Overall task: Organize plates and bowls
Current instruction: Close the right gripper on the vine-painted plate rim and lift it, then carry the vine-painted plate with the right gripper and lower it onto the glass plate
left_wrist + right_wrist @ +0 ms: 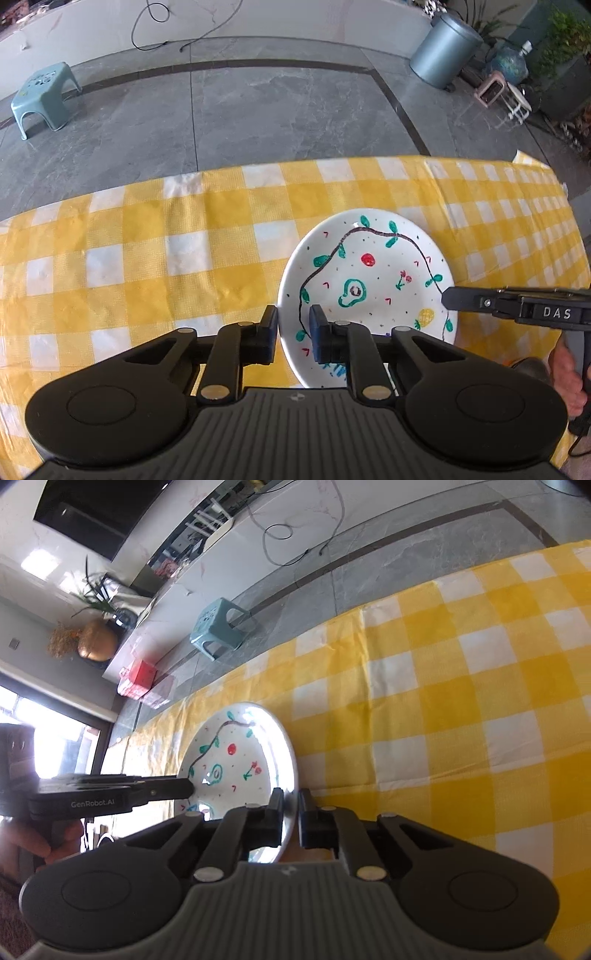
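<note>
Gripping the plate, only right wrist view shows television.

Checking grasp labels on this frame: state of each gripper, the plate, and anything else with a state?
left gripper: jaws straddle the plate's near rim, contact unclear.
right gripper: shut on the plate's rim.
plate: right side up, empty, over the tablecloth.
tablecloth: spread, lightly creased.
stool: upright on floor.
bin: lid closed.

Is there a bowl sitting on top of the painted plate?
No, the painted plate carries only drawings of leaves, fruit and an avocado, with the left tool and the right tool clamped on its rim.
</note>
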Demonstrator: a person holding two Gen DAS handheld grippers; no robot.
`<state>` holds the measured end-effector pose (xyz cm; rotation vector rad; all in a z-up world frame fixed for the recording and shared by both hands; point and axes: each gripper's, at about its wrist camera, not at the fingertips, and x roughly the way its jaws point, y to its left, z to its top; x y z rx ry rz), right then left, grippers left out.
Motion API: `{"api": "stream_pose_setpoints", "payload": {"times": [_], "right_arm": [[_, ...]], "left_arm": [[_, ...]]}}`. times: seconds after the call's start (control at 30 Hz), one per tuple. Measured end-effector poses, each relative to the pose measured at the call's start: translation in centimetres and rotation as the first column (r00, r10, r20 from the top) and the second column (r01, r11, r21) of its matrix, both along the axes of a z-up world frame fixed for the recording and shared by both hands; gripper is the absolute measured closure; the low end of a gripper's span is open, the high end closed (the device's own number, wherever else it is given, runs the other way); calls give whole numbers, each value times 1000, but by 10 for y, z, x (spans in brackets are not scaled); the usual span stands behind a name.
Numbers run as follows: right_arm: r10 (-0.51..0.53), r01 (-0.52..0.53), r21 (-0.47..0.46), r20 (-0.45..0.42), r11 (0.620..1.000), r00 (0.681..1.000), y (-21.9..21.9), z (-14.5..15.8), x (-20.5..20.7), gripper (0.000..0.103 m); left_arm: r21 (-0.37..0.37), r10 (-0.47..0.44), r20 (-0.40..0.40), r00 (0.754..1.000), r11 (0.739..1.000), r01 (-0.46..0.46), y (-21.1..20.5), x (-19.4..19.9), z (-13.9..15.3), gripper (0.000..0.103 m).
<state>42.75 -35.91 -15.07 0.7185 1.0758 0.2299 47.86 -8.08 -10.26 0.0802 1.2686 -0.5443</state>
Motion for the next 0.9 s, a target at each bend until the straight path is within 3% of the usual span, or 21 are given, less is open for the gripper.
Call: {"api": "stream_pose_setpoints", "payload": {"times": [0.5, 0.9], "right_arm": [[-81, 80, 12, 124, 997, 989, -18, 60, -17, 98], [-59, 54, 31, 203, 998, 977, -2, 128, -99, 98]], "left_arm": [[-43, 39, 88, 995, 998, -35, -12, -16, 62, 86], [-12, 89, 122, 989, 996, -88, 4, -105, 125, 86]]}}
